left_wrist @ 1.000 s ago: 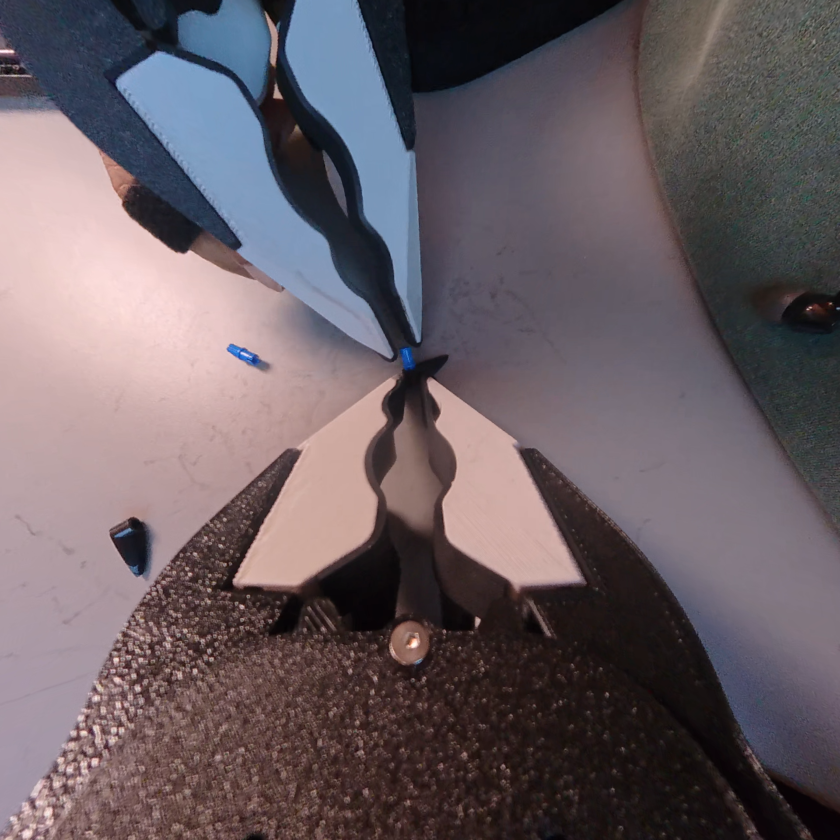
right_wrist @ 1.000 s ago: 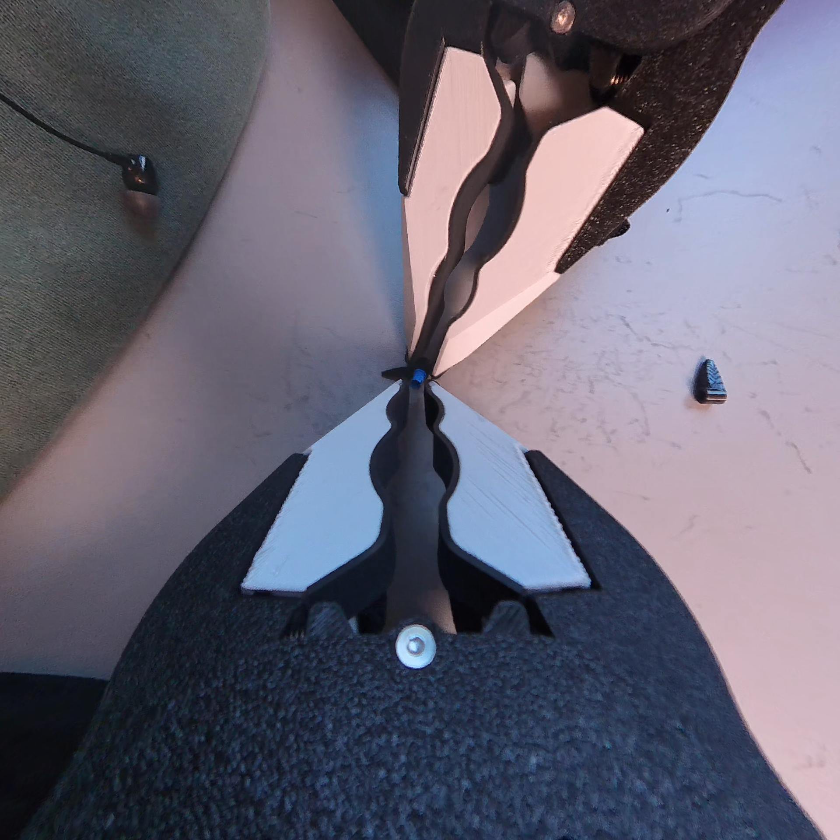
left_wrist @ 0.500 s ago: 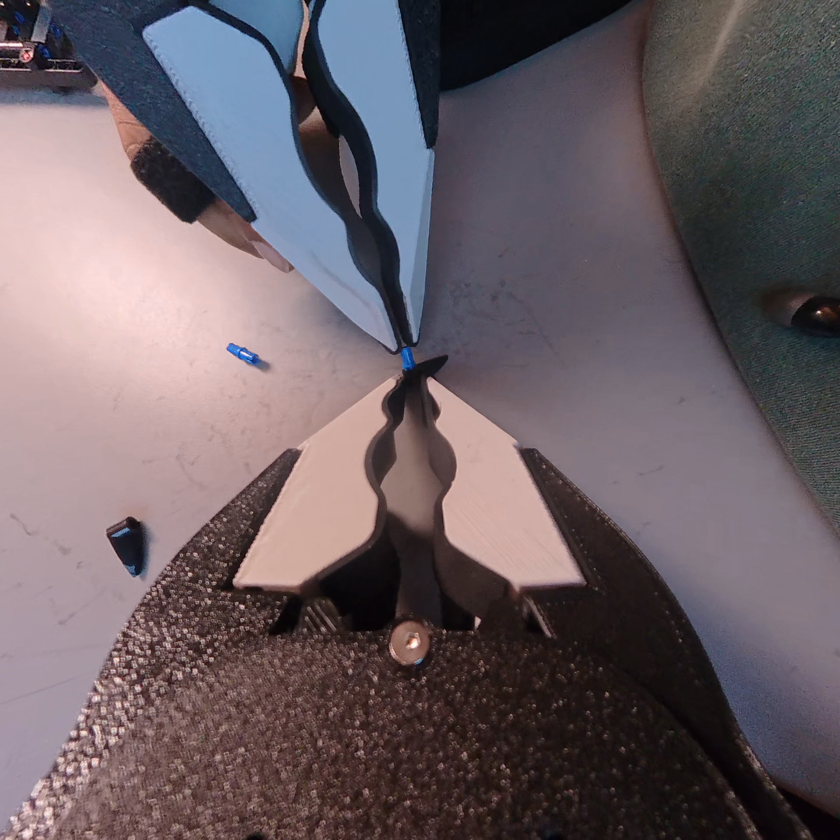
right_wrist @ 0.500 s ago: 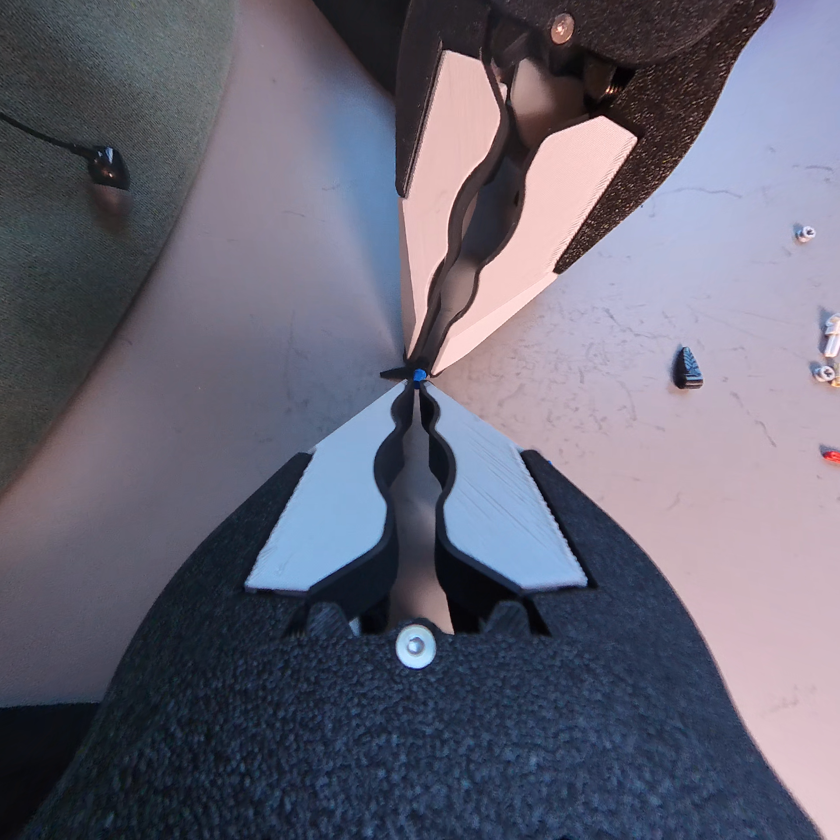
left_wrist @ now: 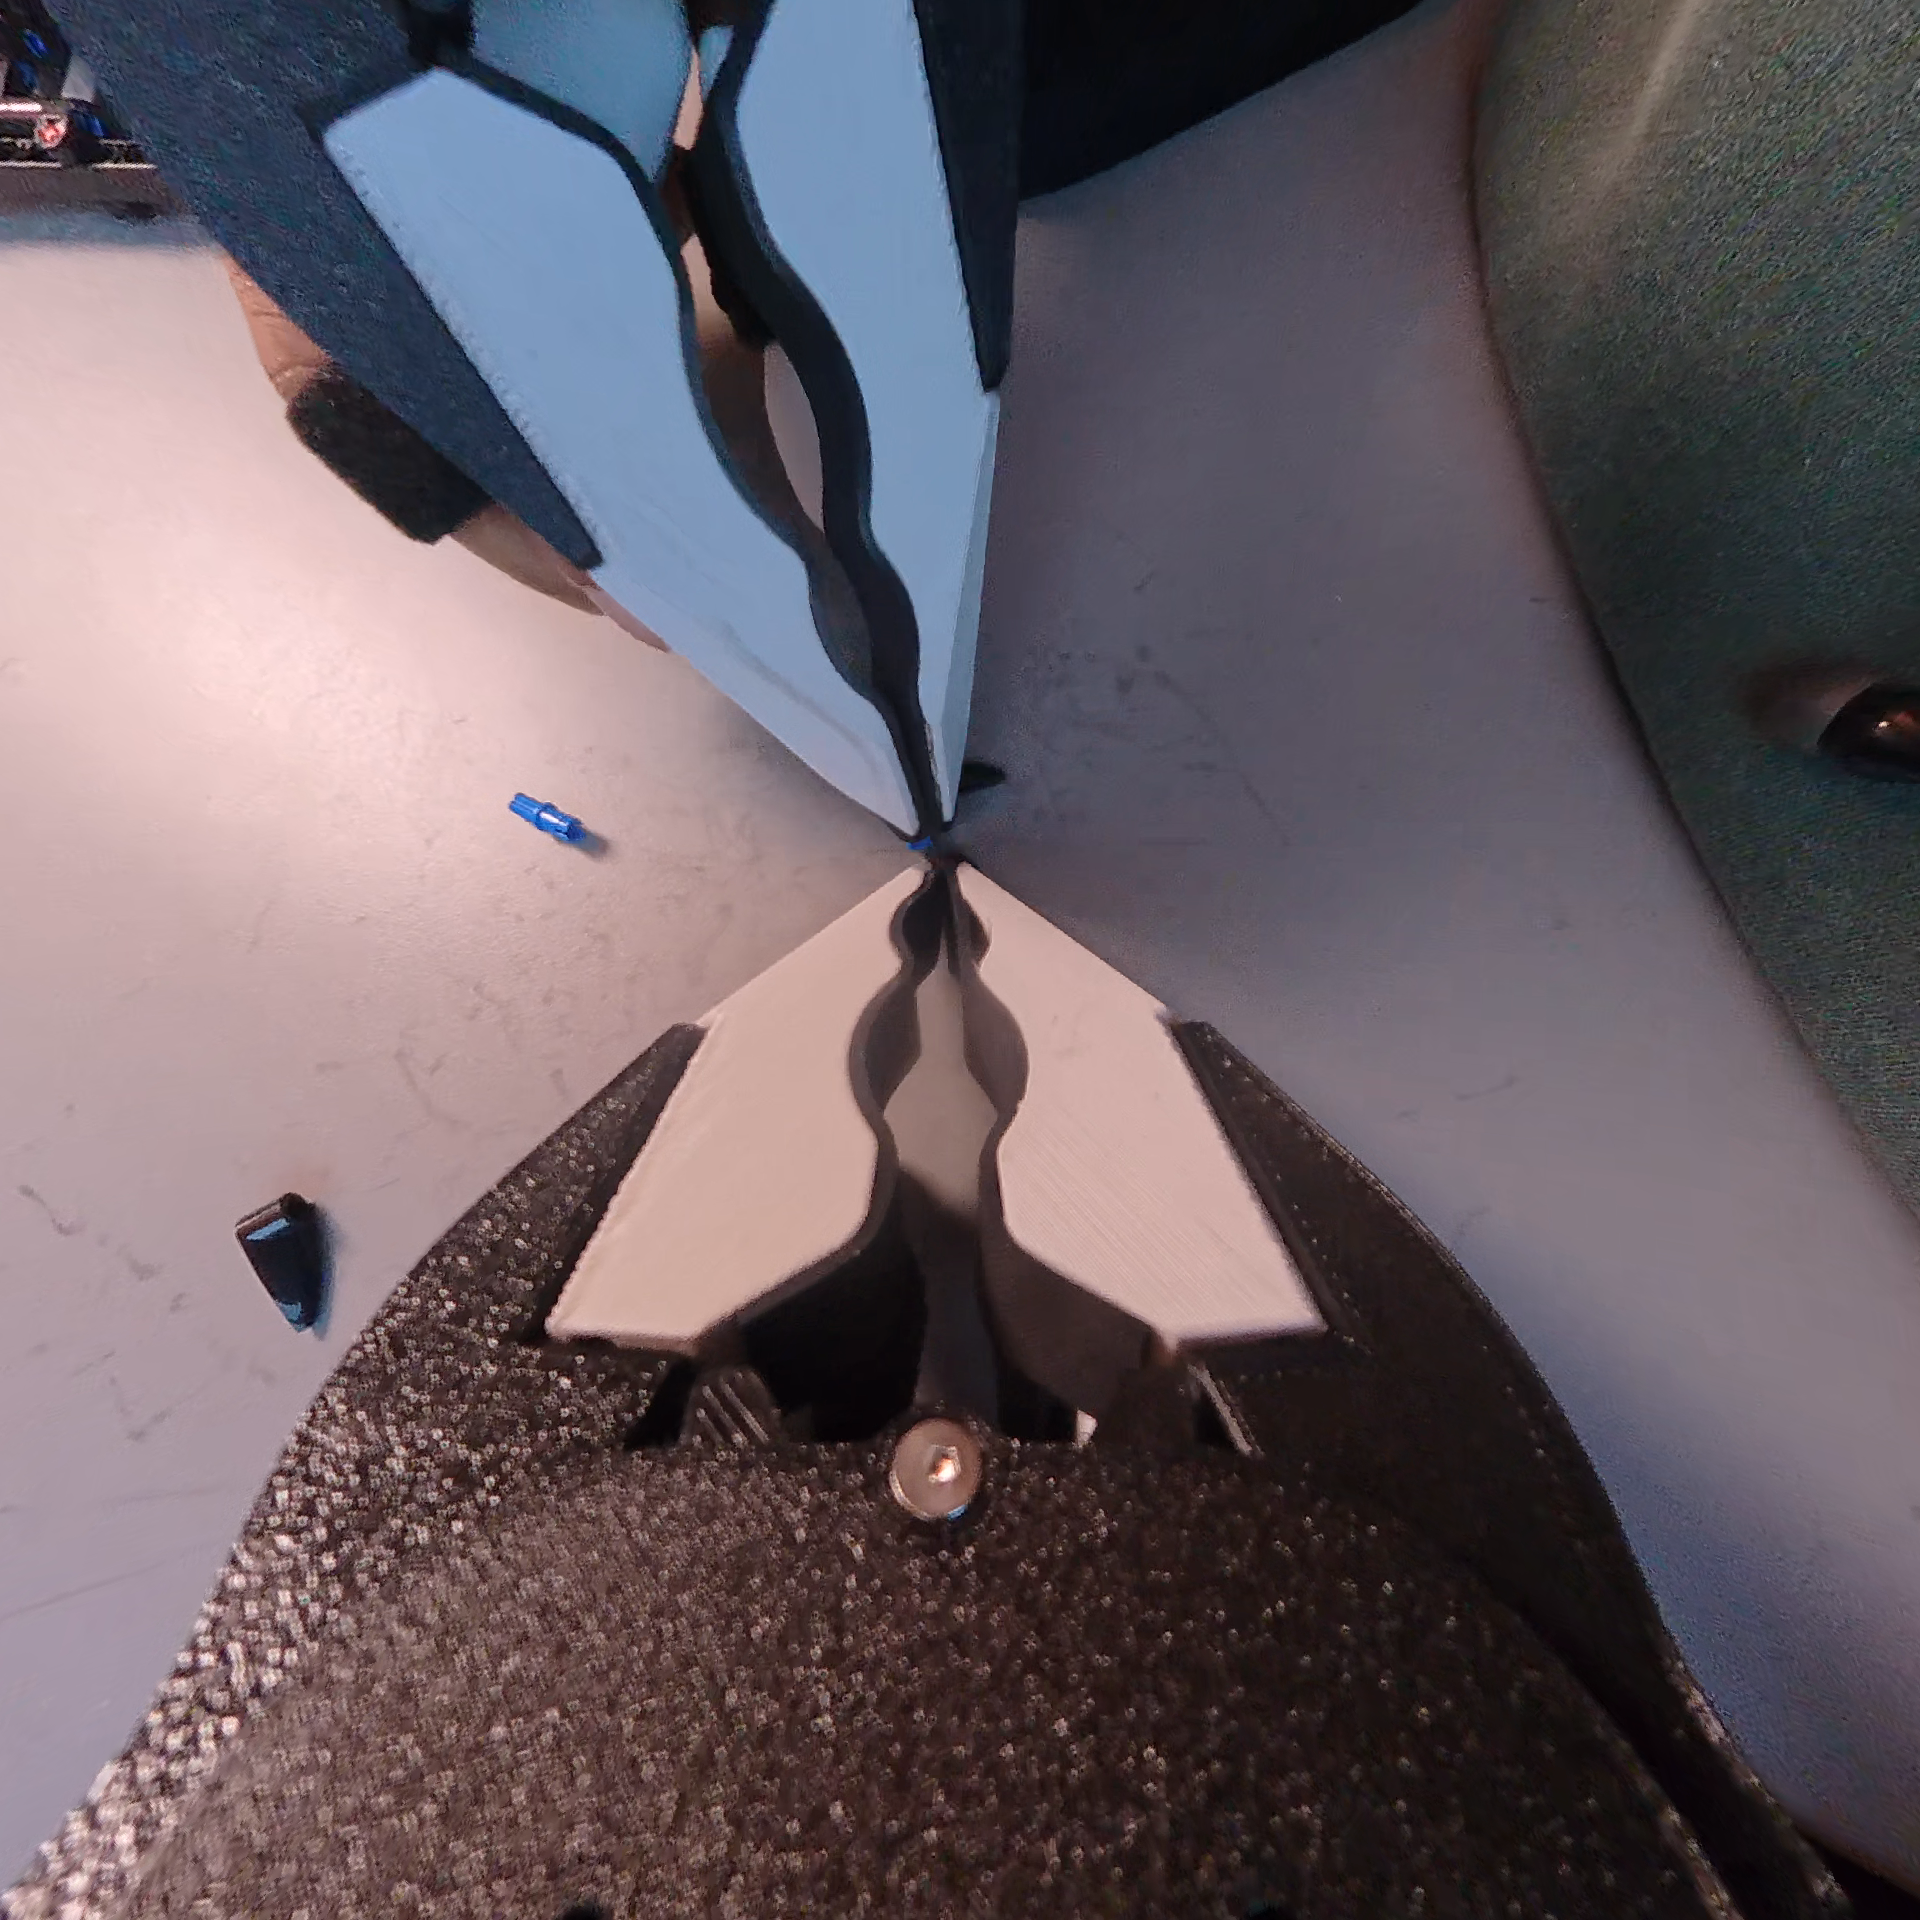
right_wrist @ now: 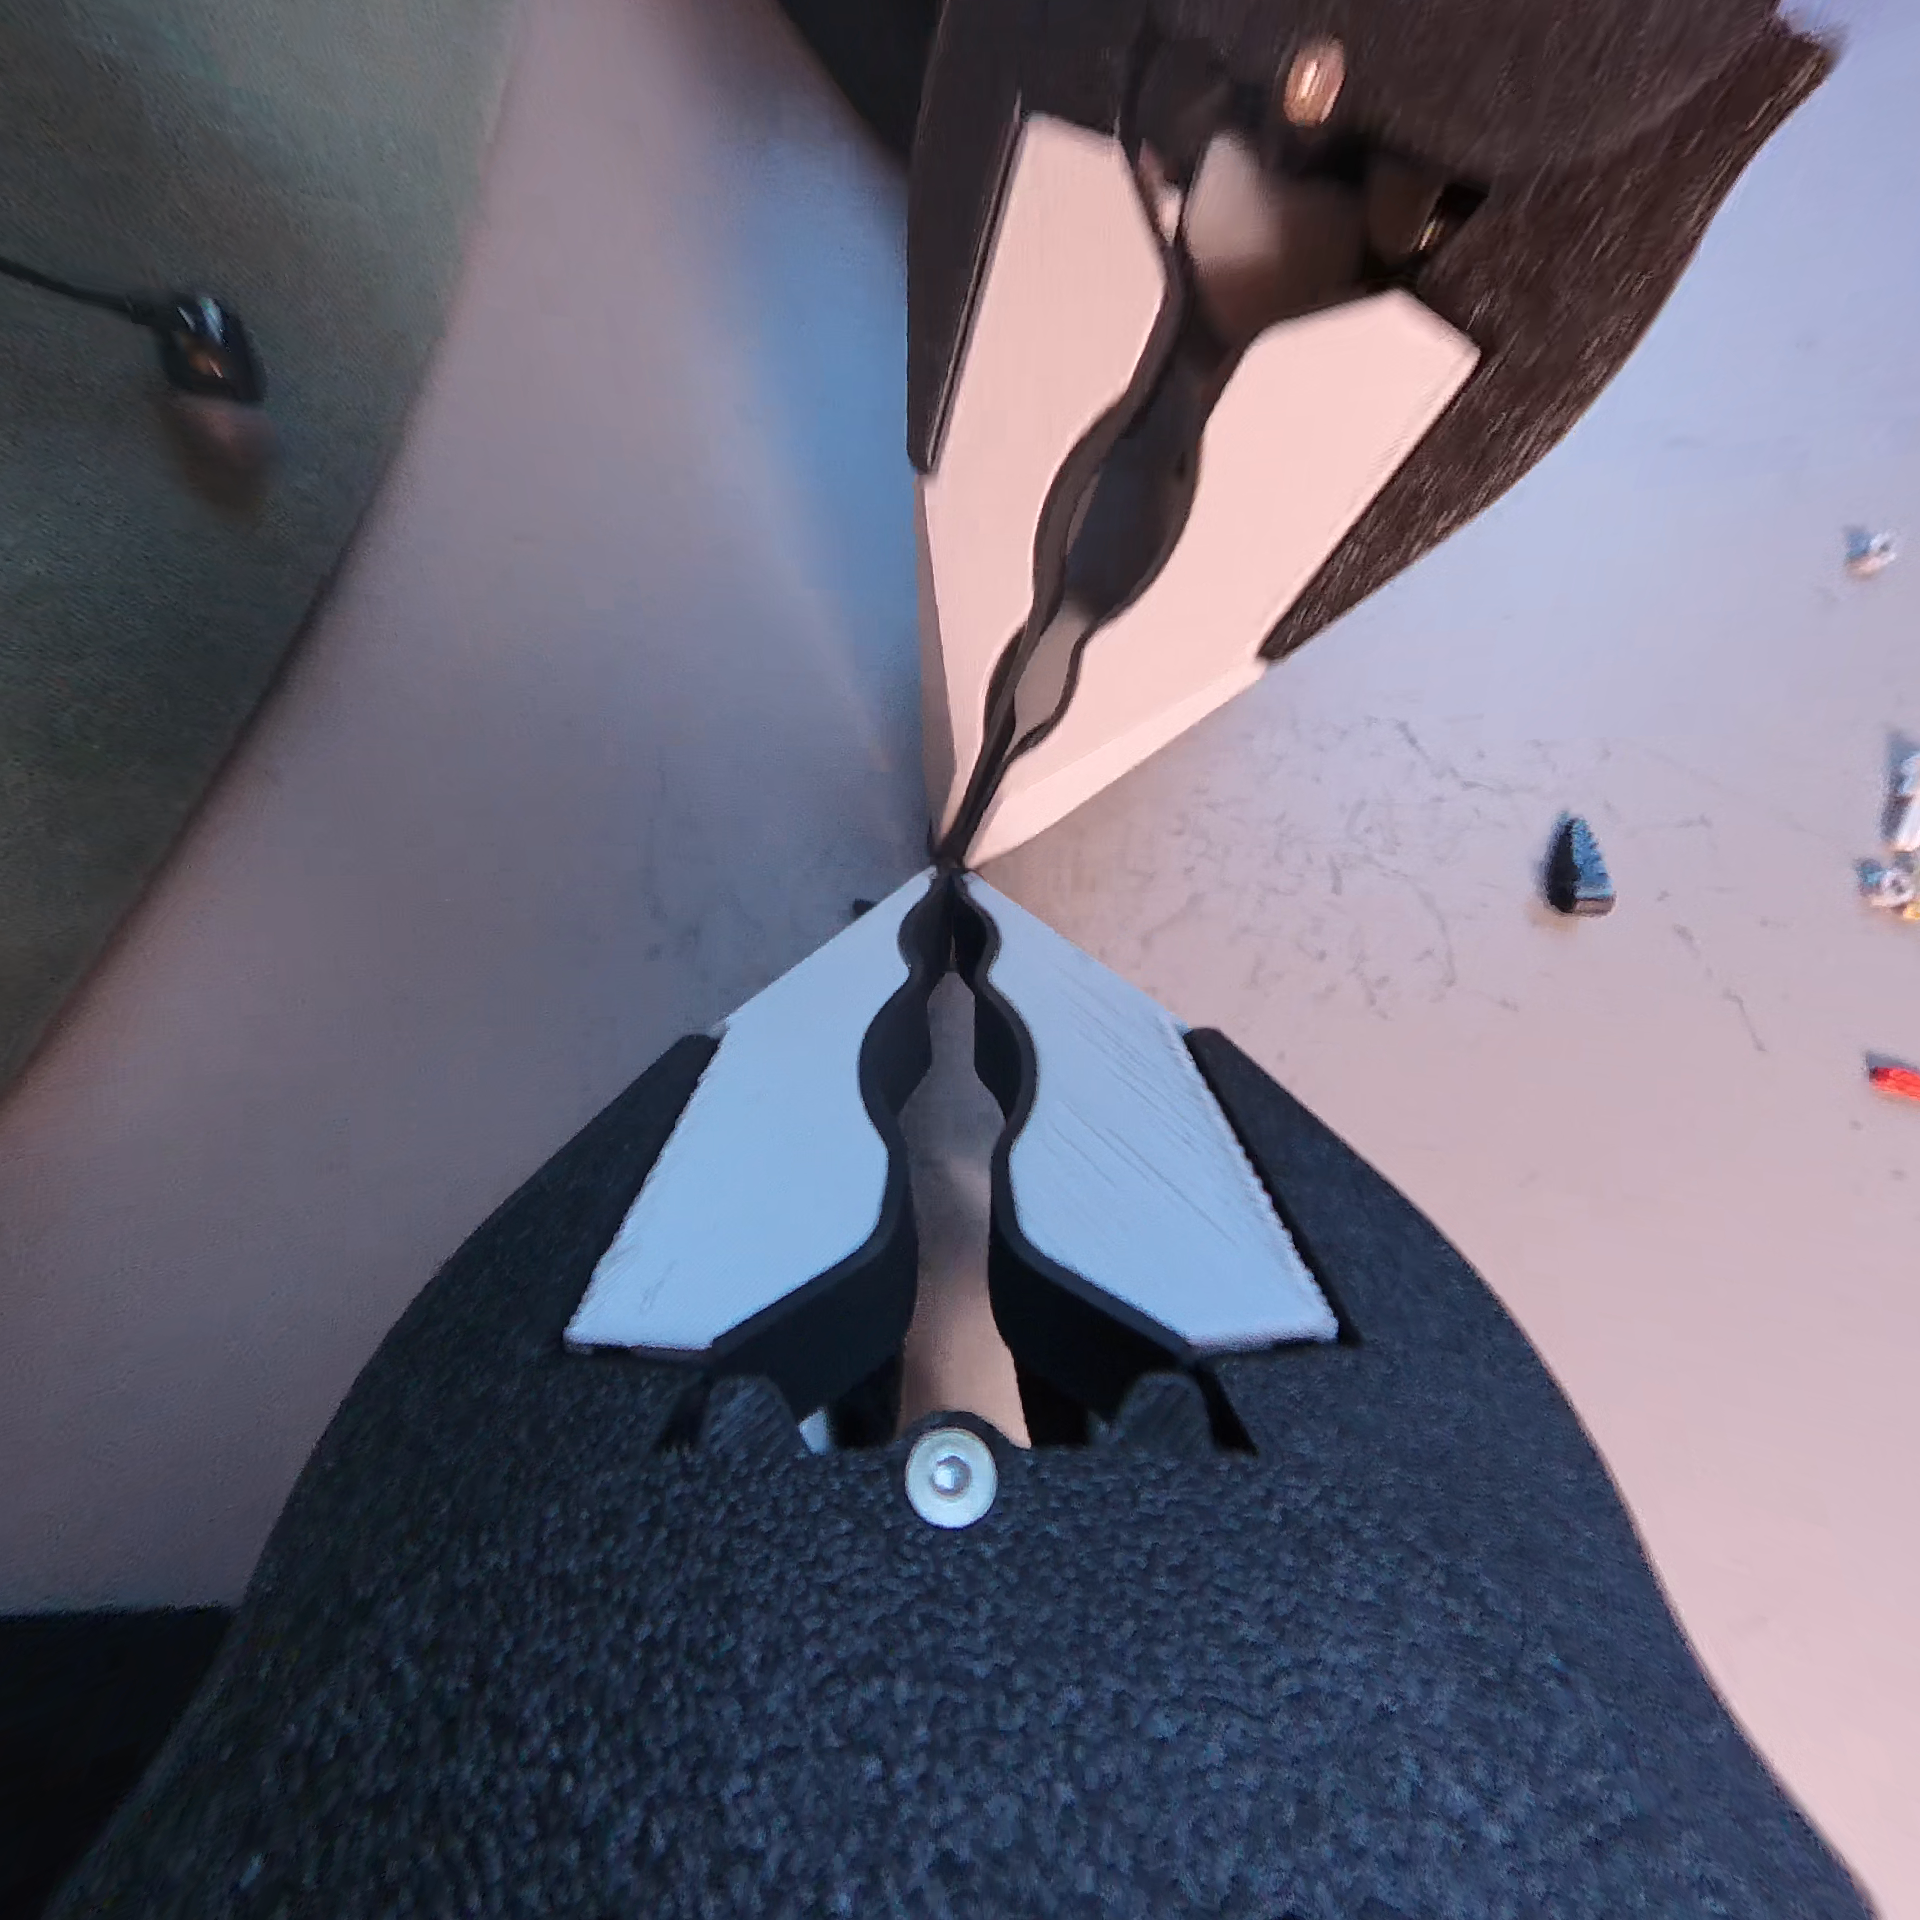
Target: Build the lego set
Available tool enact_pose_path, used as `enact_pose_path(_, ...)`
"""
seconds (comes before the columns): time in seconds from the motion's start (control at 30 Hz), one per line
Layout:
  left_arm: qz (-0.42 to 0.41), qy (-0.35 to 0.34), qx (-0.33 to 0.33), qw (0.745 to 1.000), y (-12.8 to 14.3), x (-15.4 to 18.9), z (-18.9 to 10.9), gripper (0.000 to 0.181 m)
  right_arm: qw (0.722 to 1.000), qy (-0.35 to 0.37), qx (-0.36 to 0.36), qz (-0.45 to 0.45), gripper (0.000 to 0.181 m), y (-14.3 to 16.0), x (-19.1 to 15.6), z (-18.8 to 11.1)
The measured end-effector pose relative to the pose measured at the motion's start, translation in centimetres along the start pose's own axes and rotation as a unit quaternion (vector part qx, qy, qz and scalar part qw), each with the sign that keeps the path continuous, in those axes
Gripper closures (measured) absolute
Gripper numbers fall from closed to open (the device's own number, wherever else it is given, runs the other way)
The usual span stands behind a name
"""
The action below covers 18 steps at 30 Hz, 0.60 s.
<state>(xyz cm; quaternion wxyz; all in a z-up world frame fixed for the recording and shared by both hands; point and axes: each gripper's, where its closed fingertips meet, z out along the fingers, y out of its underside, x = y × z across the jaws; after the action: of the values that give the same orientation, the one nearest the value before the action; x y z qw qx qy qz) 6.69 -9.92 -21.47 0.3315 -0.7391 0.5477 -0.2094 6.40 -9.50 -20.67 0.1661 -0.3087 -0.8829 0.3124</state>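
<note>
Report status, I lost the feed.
Left gripper and right gripper shut, tip to tip. Blue pin barely visible between. Spare blue pin on table, clear.

Brightness: moderate indoor light in both views; the bench (left_wrist: 1195,540) reads pale with a pinkish-grey cast.
Light source: cannot be placed exactly; small pieces throw short soft shadows to their right and below.
Shadows: the blue pin (left_wrist: 548,817) and the black wedge piece (left_wrist: 281,1257) each carry a faint shadow.
Glare: a small highlight on the screw (left_wrist: 937,1467).
Blur: left wrist view mostly sharp; right wrist view shows motion smear on the left gripper (right_wrist: 951,857) and on the scattered small pieces (right_wrist: 1896,831).
Distortion: strong wide-angle bending at the edges; the green fabric (left_wrist: 1714,364) curves.
</note>
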Motion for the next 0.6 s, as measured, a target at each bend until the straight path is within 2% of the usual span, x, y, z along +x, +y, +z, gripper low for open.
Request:
enact_pose_path(0.23,-0.008,0.001,0.001,1.000,0.0,-0.1,0.0,0.181,0.997,0.035,0.047,0.055,0.181,-0.2,0.8,-2.1)
enact_pose_path(0.33,-0.018,-0.004,0.006,1.000,-0.1,-0.4,-0.1,0.168,0.996,0.036,0.024,0.074,0.170,0.6,0.6,-2.8)
enact_pose_path(0.5,-0.040,-0.005,0.039,0.998,-0.8,-0.8,-0.9,0.165,0.994,0.023,-0.022,0.108,0.164,0.8,-0.2,-1.2)
enact_pose_path(0.6,-0.057,0.000,0.064,0.996,-1.1,-0.8,-1.6,0.164,0.991,0.009,-0.040,0.127,0.171,1.0,-0.3,-0.4)
